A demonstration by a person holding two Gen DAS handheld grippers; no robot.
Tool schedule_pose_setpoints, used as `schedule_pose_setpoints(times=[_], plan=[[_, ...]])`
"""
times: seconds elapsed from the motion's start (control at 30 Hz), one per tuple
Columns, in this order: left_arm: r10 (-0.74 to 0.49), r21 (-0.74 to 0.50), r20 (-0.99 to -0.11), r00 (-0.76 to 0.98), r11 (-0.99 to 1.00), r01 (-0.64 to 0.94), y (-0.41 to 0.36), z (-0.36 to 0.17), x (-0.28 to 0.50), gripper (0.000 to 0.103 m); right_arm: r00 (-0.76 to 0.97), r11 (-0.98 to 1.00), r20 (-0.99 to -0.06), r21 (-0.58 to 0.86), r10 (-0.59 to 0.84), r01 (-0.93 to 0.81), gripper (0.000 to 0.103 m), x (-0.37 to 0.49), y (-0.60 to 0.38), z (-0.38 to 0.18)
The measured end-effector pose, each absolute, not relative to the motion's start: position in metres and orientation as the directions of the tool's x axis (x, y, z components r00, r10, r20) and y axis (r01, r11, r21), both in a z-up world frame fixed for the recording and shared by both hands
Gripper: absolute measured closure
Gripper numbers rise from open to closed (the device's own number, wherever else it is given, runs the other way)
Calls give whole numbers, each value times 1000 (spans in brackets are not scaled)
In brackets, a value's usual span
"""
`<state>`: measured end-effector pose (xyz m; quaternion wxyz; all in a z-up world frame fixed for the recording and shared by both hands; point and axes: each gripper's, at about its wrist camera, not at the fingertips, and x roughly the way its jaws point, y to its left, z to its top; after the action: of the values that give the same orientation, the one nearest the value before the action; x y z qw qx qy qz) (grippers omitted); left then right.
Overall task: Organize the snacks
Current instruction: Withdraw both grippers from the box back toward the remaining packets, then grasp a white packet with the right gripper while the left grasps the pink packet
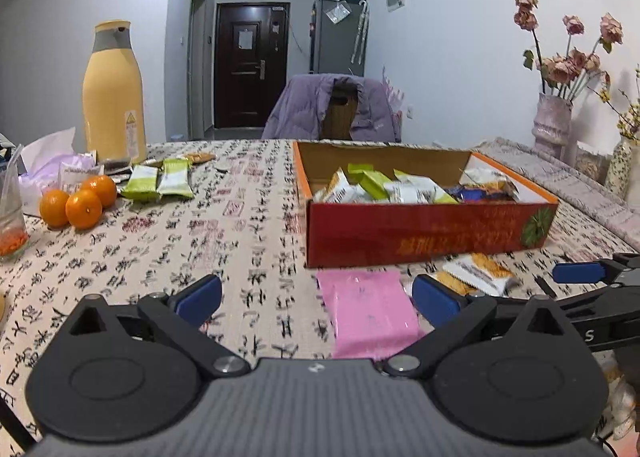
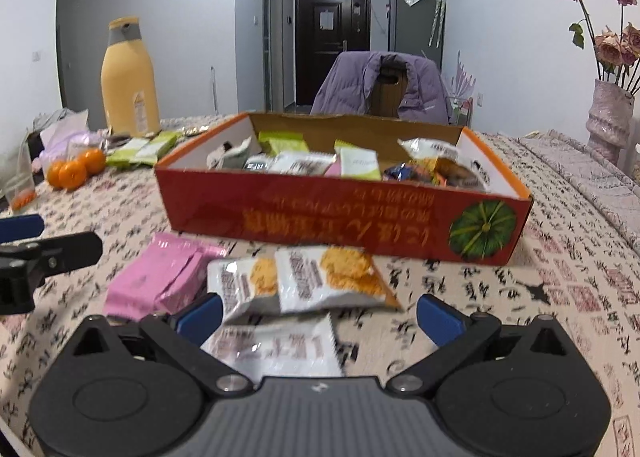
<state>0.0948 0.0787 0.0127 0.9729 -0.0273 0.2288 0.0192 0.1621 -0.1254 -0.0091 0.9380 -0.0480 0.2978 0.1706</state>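
Note:
A red cardboard box [image 1: 424, 233] [image 2: 320, 217] with several snack packets inside stands on the patterned tablecloth. In front of it lie a pink packet [image 1: 370, 313] [image 2: 160, 277] and white-and-orange cracker packets [image 1: 480, 271] [image 2: 332, 277]. My left gripper [image 1: 316, 299] is open just above the cloth, and the pink packet lies between its blue pads. My right gripper [image 2: 318, 315] is open too, with the cracker packets and another white packet [image 2: 280, 345] between its fingers. Green packets [image 1: 158, 179] [image 2: 144, 149] lie far left.
A yellow thermos [image 1: 114, 93] [image 2: 130, 81], three oranges [image 1: 78, 199] [image 2: 72, 169], a plastic bag [image 1: 52, 157] and a glass jar [image 1: 10, 213] stand at the left. Vases with dried roses [image 1: 554, 125] [image 2: 610, 113] are at the right. A chair with a purple jacket [image 1: 332, 107] stands behind the table.

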Motion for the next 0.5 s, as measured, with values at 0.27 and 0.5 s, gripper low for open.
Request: schedule_pose_setpoints(times=[0.27, 0.5], plan=[[-4, -57, -485, 874, 998, -27, 77, 2, 86, 0, 735, 942, -617, 31, 281, -334, 0, 150, -122, -25], [-15, -75, -496, 868, 997, -26, 78, -2, 83, 0, 743, 943, -613, 12, 270, -333, 0, 147, -115, -33]])
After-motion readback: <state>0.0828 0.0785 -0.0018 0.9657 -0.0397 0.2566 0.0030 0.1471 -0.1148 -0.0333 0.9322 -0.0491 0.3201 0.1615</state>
